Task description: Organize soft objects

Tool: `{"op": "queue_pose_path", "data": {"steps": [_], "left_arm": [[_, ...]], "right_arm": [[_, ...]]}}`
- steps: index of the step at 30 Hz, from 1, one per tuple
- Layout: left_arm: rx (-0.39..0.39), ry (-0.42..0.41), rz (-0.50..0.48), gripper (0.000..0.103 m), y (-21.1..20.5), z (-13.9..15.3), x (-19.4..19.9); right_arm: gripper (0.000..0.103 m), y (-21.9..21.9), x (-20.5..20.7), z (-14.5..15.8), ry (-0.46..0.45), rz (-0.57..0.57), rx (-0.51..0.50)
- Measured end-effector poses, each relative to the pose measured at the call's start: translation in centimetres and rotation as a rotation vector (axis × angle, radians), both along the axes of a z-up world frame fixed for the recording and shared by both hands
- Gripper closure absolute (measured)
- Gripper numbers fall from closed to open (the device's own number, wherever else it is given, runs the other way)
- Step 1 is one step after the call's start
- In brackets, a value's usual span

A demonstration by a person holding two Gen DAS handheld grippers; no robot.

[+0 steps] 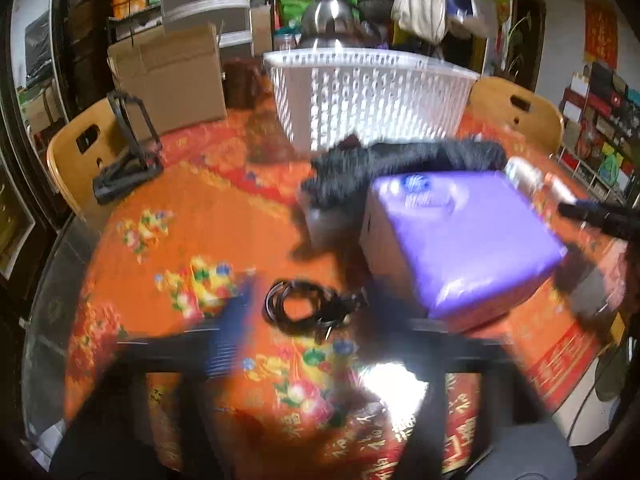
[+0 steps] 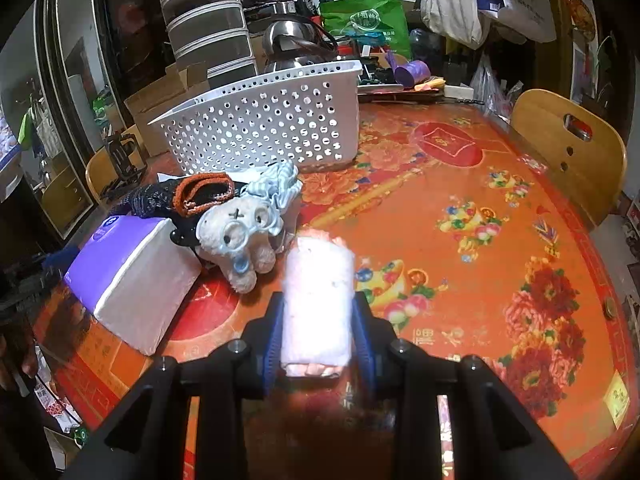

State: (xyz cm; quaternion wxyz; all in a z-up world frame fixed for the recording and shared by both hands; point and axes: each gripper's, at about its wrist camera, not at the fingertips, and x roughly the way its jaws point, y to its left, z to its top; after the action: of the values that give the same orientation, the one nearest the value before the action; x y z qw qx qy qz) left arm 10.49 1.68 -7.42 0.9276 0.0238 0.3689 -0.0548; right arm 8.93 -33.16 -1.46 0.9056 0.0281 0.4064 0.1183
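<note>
My right gripper (image 2: 319,304) is shut on a rolled pale pink towel (image 2: 318,276), held a little above the table. To its left lie a grey plush toy with blue glasses (image 2: 244,236), a striped cloth (image 2: 278,184) and a dark knit piece with an orange cuff (image 2: 204,196). The white perforated basket (image 2: 272,128) stands behind them. In the blurred left wrist view my left gripper (image 1: 310,304) stands open over a black coiled cable (image 1: 304,308); the pads do not press it. A black fuzzy cloth (image 1: 400,160) lies before the basket (image 1: 372,96).
A purple tissue pack (image 1: 460,236) (image 2: 120,272) sits between the two grippers. Wooden chairs (image 1: 80,152) (image 2: 568,148) flank the red flowered table (image 2: 460,184). A kettle (image 2: 292,44), boxes and bags crowd the far side. A black stand (image 1: 128,152) sits at the left edge.
</note>
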Motion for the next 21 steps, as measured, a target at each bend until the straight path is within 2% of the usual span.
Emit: {"op": "queue_pose_path", "data": {"steps": [3, 6, 12, 14, 16, 21], "left_arm": [[-0.036, 0.021, 0.013, 0.027, 0.7, -0.9, 0.4], [-0.03, 0.049, 0.013, 0.026, 0.6, -1.8, 0.9], [-0.075, 0.125, -0.004, 0.027, 1.0, -3.0, 2.2], [-0.07, 0.131, -0.004, 0.044, 0.9, -3.2, 2.3], [-0.065, 0.119, -0.009, 0.074, 0.8, -3.2, 2.2], [-0.07, 0.104, -0.008, 0.081, 0.9, -2.8, 2.1]], "right_arm": [[0.072, 0.0, -0.1, 0.0, -0.002, -0.003, 0.008], [0.072, 0.3, -0.1, 0.0, -0.002, 0.005, 0.003], [0.072, 0.3, -0.4, 0.1, -0.004, 0.001, 0.006], [0.072, 0.3, -0.4, 0.0, -0.004, 0.002, 0.006], [0.072, 0.3, -0.3, 0.0, -0.004, 0.003, 0.007], [0.072, 0.2, -0.4, 0.2, -0.011, 0.001, 0.008]]}}
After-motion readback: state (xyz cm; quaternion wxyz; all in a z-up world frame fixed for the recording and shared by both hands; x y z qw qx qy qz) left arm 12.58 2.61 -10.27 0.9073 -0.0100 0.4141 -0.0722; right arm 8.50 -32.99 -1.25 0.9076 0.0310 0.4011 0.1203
